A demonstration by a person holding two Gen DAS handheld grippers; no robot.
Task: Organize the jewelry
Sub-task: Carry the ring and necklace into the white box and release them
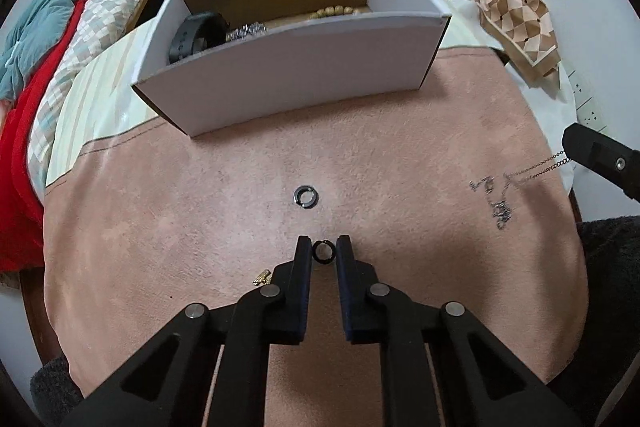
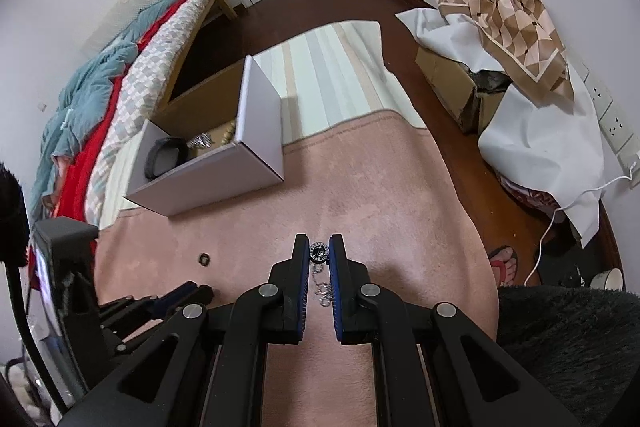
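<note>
My left gripper (image 1: 323,251) is shut on a small black hoop earring (image 1: 322,251) just above the pink cloth (image 1: 240,211). A second dark ring (image 1: 305,196) lies on the cloth ahead of it, and a small gold piece (image 1: 262,277) lies beside the left finger. My right gripper (image 2: 319,250) is shut on the round pendant (image 2: 319,251) of a silver necklace, whose chain (image 2: 322,287) hangs down between the fingers. In the left wrist view the chain (image 1: 500,199) trails on the cloth from the right gripper's finger (image 1: 600,155). An open white box (image 1: 296,67) holds a black bracelet (image 1: 196,35), beads and silver pieces.
A bed with red and teal bedding (image 2: 92,115) lies to the left. A patterned cloth (image 2: 512,27) drapes over covered boxes at the right by wall sockets (image 2: 616,123). A sandalled foot (image 2: 505,263) and a white cable (image 2: 560,211) are on the wooden floor.
</note>
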